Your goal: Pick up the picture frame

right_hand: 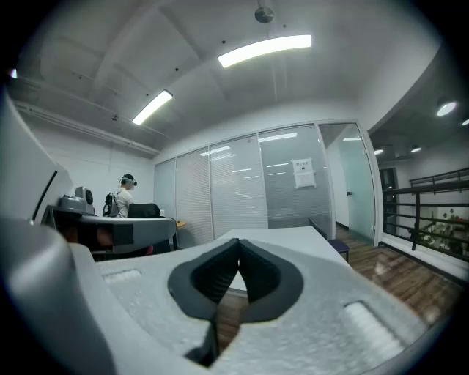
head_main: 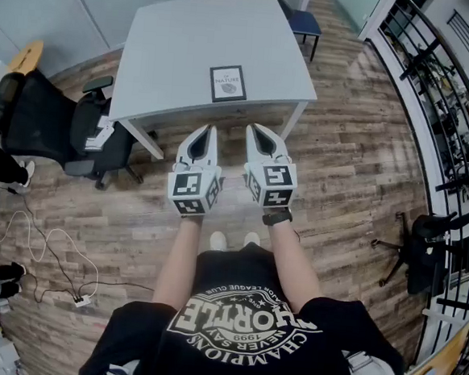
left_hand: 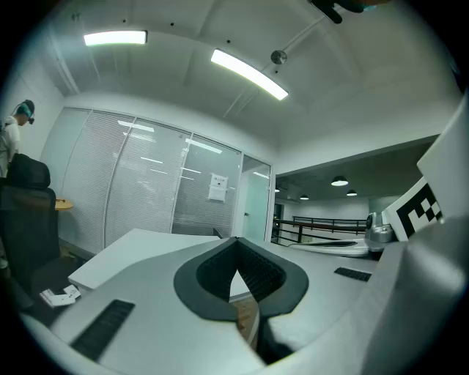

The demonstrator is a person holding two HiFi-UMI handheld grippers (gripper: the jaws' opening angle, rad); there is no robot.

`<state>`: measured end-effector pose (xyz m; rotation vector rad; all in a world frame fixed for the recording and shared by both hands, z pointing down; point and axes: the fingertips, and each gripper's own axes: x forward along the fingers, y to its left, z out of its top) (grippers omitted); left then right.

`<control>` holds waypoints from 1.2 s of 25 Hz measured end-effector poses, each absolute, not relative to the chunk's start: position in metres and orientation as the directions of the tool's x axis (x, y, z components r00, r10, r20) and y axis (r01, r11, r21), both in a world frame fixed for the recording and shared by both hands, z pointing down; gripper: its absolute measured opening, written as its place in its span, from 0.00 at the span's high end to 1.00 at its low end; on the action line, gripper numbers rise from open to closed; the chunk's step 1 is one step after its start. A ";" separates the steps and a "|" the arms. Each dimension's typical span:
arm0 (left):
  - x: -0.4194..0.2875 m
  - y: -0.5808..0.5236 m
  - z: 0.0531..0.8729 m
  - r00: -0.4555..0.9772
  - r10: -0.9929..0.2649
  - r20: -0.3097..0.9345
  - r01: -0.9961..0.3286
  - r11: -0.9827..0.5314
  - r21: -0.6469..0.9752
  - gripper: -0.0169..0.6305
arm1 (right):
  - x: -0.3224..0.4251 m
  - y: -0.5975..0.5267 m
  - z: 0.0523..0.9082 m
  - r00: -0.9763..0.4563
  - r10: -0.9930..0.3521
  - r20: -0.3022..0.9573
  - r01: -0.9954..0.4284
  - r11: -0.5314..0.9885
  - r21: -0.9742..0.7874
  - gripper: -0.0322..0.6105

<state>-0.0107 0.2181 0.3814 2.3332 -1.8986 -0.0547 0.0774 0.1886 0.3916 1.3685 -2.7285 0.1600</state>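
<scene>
- Approach step: the picture frame [head_main: 227, 83] lies untouched on the tabletop [head_main: 181, 49], upper centre.
- Jaws together, empty: left hand-held gripper [head_main: 210, 132], right hand-held gripper [head_main: 254, 131].
- Next, probably: open, reach forward.

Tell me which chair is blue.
The chair past the table's far right corner has a blue seat; the office chair left of the table and the chair by the railing are black.

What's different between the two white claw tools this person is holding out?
The left gripper is held on a bare wrist; the right gripper on one with a black wristband. The left gripper's square markers differ in pattern from the right gripper's. Both are white, shut, empty, and held short of the table where the picture frame lies.
</scene>
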 end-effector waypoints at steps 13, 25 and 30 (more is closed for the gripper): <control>-0.054 0.193 0.402 0.261 -0.964 0.059 -0.948 -0.244 0.204 0.97 | 0.029 0.174 0.409 -0.562 -0.808 0.175 -0.824 0.566 -0.033 0.95; -0.073 0.048 0.429 0.218 -0.970 0.110 -0.960 -0.192 0.204 0.96 | 0.011 0.019 0.442 -0.595 -0.773 0.222 -0.802 0.591 -0.090 0.95; -0.081 -0.032 0.439 0.172 -0.975 0.139 -0.969 -0.141 0.204 0.96 | 0.002 -0.067 0.452 -0.638 -0.730 0.246 -0.767 0.632 -0.112 0.95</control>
